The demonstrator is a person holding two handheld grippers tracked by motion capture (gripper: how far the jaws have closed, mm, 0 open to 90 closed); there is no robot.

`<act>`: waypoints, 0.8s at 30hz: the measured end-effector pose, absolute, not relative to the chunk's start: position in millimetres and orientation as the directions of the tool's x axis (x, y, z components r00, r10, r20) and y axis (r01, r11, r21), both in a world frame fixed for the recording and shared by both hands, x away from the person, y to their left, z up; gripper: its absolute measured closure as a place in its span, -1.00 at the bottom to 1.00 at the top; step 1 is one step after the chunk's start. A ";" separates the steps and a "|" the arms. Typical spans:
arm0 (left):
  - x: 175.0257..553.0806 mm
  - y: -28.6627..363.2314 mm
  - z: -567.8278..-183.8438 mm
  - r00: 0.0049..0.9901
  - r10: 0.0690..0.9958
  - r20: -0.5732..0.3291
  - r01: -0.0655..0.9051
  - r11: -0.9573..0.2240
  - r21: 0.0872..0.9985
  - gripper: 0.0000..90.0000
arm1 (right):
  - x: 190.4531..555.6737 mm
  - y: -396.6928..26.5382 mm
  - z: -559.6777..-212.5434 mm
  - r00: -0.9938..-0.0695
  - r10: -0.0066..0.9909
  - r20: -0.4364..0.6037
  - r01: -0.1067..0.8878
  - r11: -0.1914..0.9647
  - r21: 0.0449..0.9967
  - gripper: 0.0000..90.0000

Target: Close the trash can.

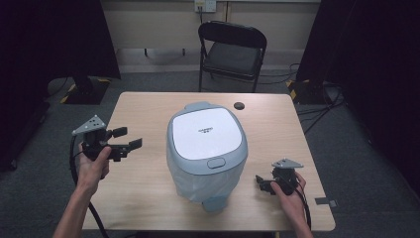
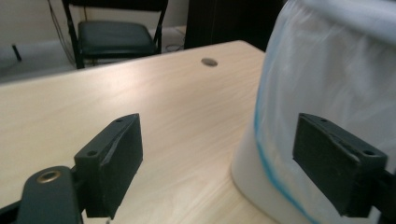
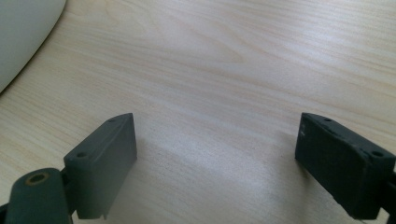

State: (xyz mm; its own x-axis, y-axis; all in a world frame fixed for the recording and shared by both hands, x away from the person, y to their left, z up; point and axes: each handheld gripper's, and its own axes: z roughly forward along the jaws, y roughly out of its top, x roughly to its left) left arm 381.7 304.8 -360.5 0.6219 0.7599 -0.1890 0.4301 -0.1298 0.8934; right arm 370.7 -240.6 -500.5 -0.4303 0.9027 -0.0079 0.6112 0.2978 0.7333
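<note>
A white pedal bin [image 1: 207, 148] with a grey-blue rim, a closed lid and a clear bag liner stands in the middle of the wooden table [image 1: 143, 188]. My left gripper [image 1: 126, 139] is held above the table to the bin's left, open and empty, jaws pointing toward the bin. In the left gripper view the bin's bag-covered side [image 2: 327, 93] rises at the right, behind the right jaw. My right gripper [image 1: 261, 183] rests low near the table's right front, open and empty. The right gripper view has bare wood between its jaws and the bin's base [image 3: 23, 32] at the top left.
A small dark round cap [image 1: 239, 105] sits in the table near its far edge. A black folding chair [image 1: 232, 49] stands beyond the table. Dark curtains and stands flank both sides. Bare tabletop lies in front of and beside the bin.
</note>
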 end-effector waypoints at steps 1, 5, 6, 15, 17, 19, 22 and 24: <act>381.3 306.4 -365.2 0.615 0.764 -0.196 0.446 -0.131 0.886 -0.64 | 370.7 -240.6 -500.5 -0.430 0.903 -0.008 0.611 0.298 0.733 -0.75; 377.9 311.3 -382.3 0.610 0.773 -0.176 0.474 -0.178 0.862 -0.64 | 370.7 -240.6 -500.5 -0.430 0.903 -0.008 0.611 0.298 0.733 -0.75; 376.8 311.9 -387.4 0.597 0.789 -0.147 0.484 -0.207 0.850 -0.64 | 370.7 -240.6 -500.5 -0.431 0.903 -0.009 0.611 0.298 0.733 -0.75; 371.7 319.8 -441.1 0.543 0.833 -0.107 0.560 -0.263 0.786 -0.61 | 370.7 -240.6 -500.5 -0.430 0.903 -0.009 0.611 0.299 0.733 -0.75; 370.4 321.3 -453.6 0.536 0.837 -0.108 0.582 -0.273 0.766 -0.61 | 370.7 -240.5 -500.5 -0.430 0.903 -0.009 0.611 0.298 0.733 -0.75; 369.0 321.3 -461.3 0.529 0.840 -0.126 0.600 -0.265 0.755 -0.62 | 370.7 -240.5 -500.5 -0.430 0.903 -0.009 0.611 0.298 0.733 -0.75; 367.2 317.4 -465.6 0.541 0.834 -0.104 0.605 -0.301 0.737 -0.62 | 370.7 -240.5 -500.5 -0.430 0.903 -0.009 0.611 0.298 0.733 -0.75; 366.4 315.6 -470.6 0.539 0.836 -0.102 0.612 -0.306 0.729 -0.63 | 370.7 -240.5 -500.5 -0.430 0.903 -0.009 0.611 0.299 0.733 -0.75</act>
